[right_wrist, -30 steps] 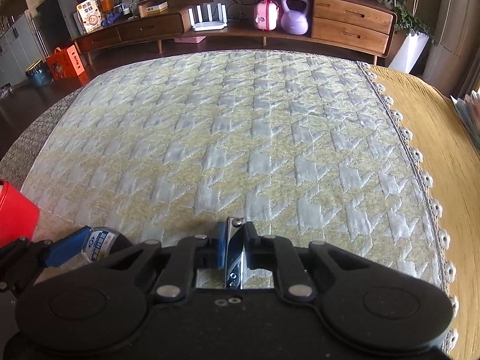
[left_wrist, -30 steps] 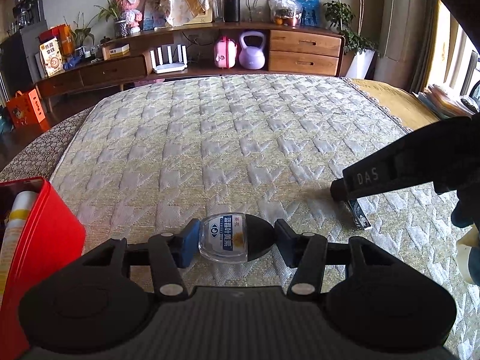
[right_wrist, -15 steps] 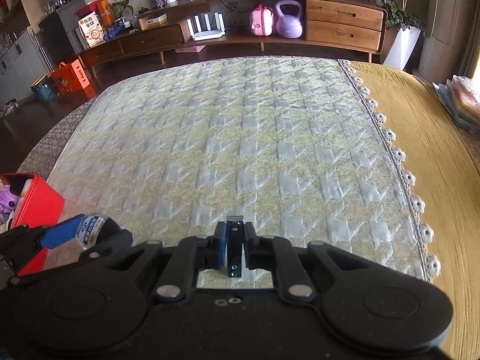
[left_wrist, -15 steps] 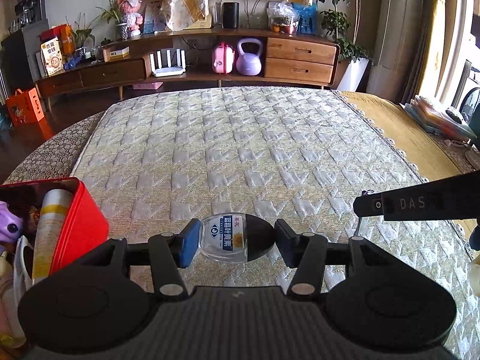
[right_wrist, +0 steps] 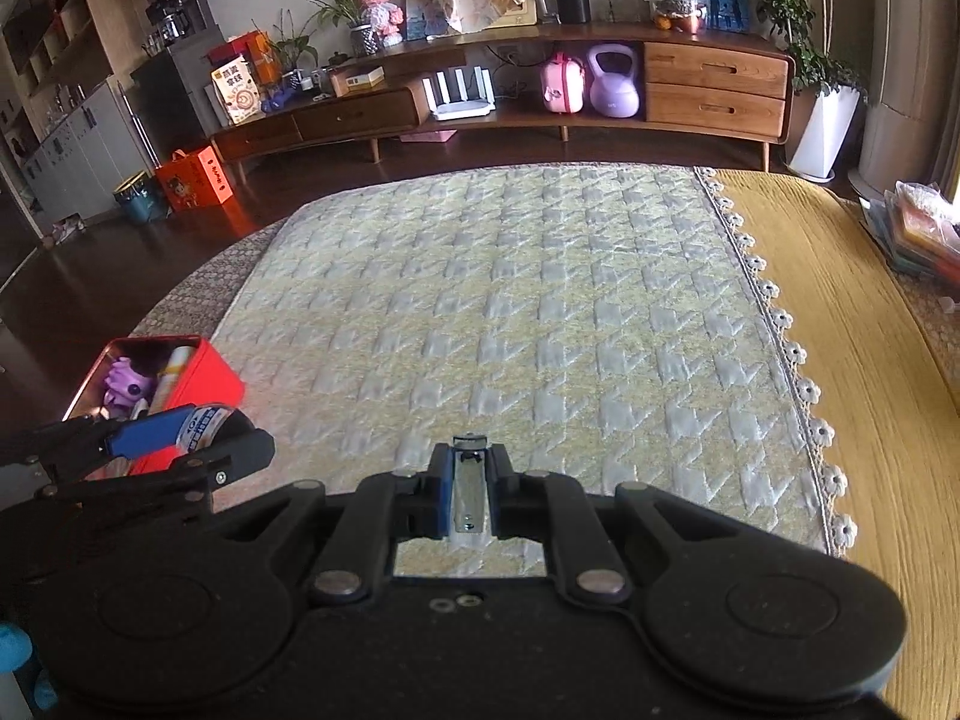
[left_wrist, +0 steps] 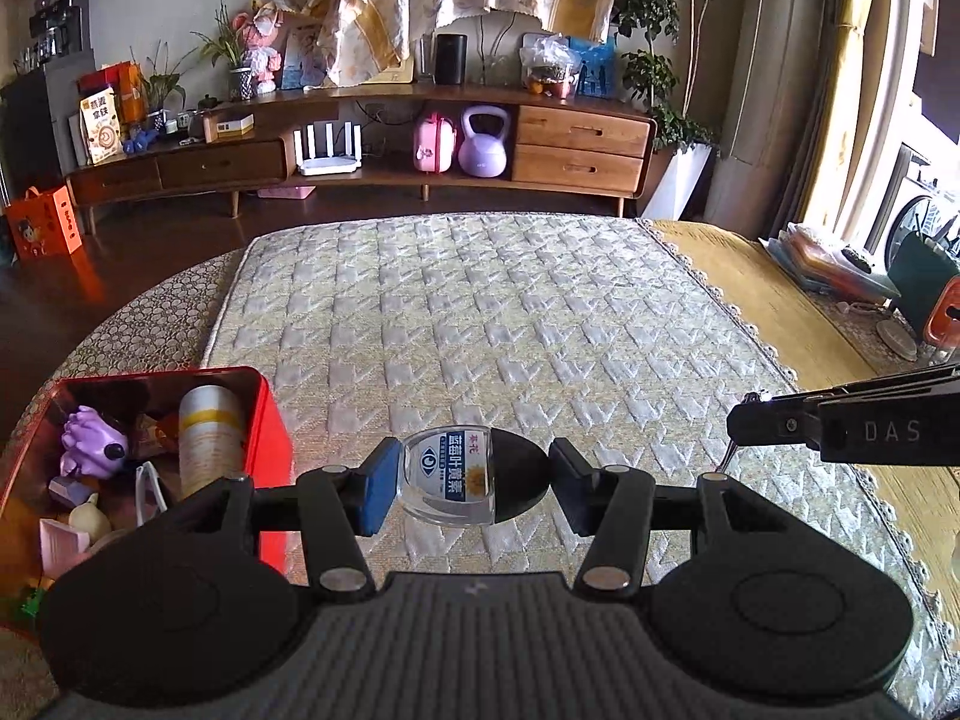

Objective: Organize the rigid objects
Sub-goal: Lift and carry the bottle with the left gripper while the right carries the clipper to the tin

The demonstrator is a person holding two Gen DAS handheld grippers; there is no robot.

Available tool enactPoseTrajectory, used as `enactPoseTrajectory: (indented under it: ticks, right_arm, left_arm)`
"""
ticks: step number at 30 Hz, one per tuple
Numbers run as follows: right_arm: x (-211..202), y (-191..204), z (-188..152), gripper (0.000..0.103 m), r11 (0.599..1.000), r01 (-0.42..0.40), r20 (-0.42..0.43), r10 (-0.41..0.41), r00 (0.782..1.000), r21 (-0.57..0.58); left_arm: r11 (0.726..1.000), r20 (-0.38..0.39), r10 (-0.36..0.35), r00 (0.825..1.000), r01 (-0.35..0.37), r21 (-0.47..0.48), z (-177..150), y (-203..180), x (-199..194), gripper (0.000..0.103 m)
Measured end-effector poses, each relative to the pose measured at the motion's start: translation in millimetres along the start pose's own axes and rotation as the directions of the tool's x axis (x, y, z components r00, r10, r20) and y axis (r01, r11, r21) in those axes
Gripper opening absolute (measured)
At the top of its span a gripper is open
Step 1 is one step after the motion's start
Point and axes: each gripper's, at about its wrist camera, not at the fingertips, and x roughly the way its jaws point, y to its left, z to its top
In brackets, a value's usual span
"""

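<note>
Since the earlier frames, both grippers have been raised away from the quilted mattress (left_wrist: 540, 324), and the red tin (left_wrist: 264, 420), earlier only partly seen at the left edge, is now shown with its open top and contents in view.

The left gripper (left_wrist: 468, 483) is closed on a small clear bottle (left_wrist: 450, 480) with a blue label and a dark cap; the bottle is held sideways, its long axis running from one finger to the other, cap toward the right finger. The right gripper (right_wrist: 471, 489) is clamped on a slim metal nail clipper (right_wrist: 468, 495), whose long axis points forward along the fingers.

The coming move is judged to turn on the tin's position: it lies to the left of and below the left gripper, just beside it, while the right gripper is held well apart on the far side. The left hand is therefore the nearer one, and a leftward shift over the tin's opening is judged to be needed before the bottle can be released. Inside the tin, a white-and-yellow tube (left_wrist: 210, 438) and a purple toy (left_wrist: 93, 441) are already lying, so little free room is left near the right wall.
</note>
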Motion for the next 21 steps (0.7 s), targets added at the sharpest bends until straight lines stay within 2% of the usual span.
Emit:
enactPoseTrajectory:
  ticks: [6, 13, 21]
  right_arm:
    - [-26, 26, -3, 0.011, 0.999, -0.026, 0.021, 0.027, 0.999, -0.041]
    - [-44, 59, -6, 0.011, 0.995, -0.048, 0.034, 0.051, 0.998, -0.091]
    - [-42, 99, -4, 0.011, 0.987, -0.081, 0.027, 0.085, 0.996, -0.136]
  left_arm:
    - [0.999, -0.002, -0.031, 1.0, 0.031, -0.024, 2, 26, -31, 0.053]
    - [0.999, 0.02, 0.0, 1.0, 0.0, -0.034, 5, 68, -65, 0.053]
    - [0.996, 0.0, 0.039, 0.999, -0.039, -0.085, 2, 121, -80, 0.053]
